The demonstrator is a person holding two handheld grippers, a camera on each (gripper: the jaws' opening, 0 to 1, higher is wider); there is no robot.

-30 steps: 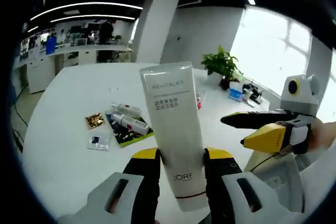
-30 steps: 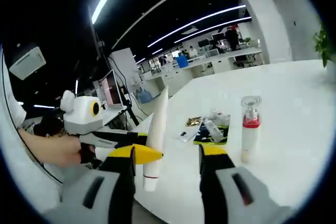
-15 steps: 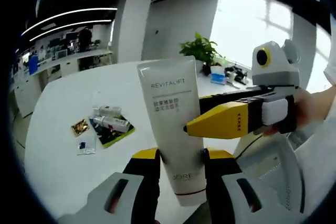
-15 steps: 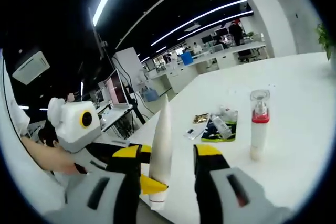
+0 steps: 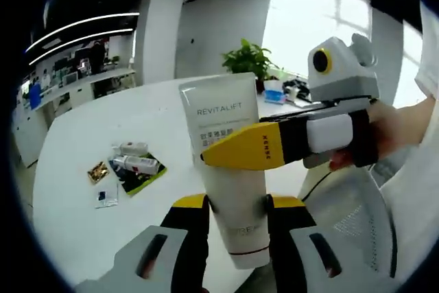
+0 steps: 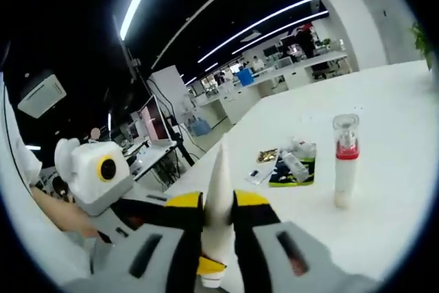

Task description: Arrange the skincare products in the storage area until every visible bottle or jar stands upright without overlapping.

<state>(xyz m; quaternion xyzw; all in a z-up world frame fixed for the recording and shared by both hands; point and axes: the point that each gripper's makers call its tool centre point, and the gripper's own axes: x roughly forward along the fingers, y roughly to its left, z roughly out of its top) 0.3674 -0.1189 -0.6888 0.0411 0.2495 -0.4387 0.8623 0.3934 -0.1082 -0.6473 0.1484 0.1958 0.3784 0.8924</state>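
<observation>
Your right gripper [image 6: 218,212], open wide a second ago, has closed on the white tube [image 5: 230,169] marked REVITALIFT, cap down, which your left gripper [image 5: 235,212] still clamps. Ahead stands an upright red-banded bottle [image 6: 345,160].

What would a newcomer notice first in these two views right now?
The white Revitalift tube held up above the table, cap end down, clamped low by the left gripper while the right gripper has its yellow jaws shut on it higher up. Beyond, on the white table, one red-collared pump bottle stands upright beside a small pile of bottles and sachets.
</observation>
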